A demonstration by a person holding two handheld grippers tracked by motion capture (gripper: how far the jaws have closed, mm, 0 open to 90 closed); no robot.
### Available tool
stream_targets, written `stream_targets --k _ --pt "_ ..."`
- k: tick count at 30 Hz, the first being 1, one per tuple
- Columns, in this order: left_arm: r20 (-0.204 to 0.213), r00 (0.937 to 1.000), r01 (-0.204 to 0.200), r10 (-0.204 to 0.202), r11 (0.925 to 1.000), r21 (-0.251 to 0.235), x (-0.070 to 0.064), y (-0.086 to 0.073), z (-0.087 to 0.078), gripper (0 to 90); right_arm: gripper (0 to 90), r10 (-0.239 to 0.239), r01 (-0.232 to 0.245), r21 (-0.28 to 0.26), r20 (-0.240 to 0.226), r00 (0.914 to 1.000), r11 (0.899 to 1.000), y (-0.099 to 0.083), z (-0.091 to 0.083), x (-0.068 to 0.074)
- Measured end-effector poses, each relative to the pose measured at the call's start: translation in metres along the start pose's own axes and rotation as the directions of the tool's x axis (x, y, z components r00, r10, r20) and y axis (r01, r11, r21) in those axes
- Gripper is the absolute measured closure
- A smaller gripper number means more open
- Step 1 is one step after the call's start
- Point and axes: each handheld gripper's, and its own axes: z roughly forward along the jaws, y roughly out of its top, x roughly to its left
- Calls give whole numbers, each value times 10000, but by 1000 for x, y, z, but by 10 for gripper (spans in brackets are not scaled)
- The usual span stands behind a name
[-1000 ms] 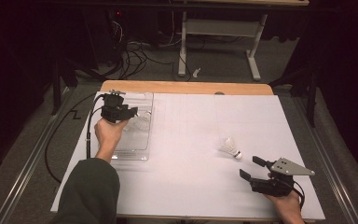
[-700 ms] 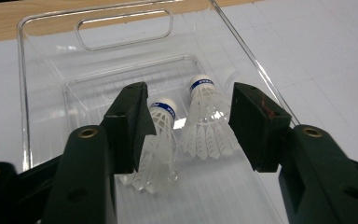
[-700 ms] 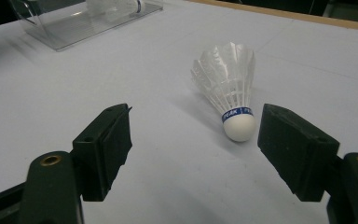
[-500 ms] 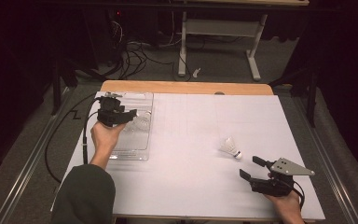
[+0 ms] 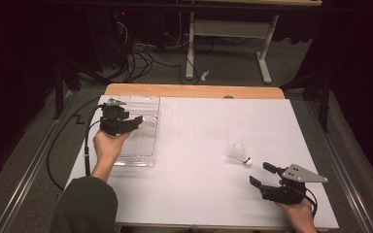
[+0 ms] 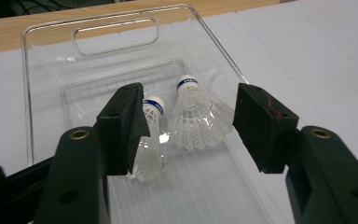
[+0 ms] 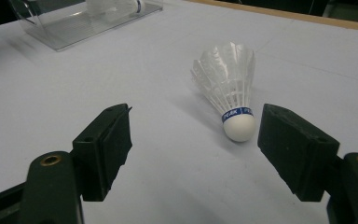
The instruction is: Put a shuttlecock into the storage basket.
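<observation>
Two shuttlecocks lay side by side inside the clear plastic tray at the upper left of the high view. Left gripper hung just above that tray, jaws spread wide and gripping nothing, one shuttlecock partly hidden behind a jaw. Third shuttlecock lay alone on the white table sheet, right of middle, cork end toward the bottom. Right gripper sat near it at lower right, jaws wide apart, not touching.
</observation>
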Motion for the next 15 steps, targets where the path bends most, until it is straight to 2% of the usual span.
stream_targets --k 15 --pt "238 9995 -186 192 9995 -240 -6 -7 -9 444 261 6 -6 1 0 10000 10000 0 0 0"
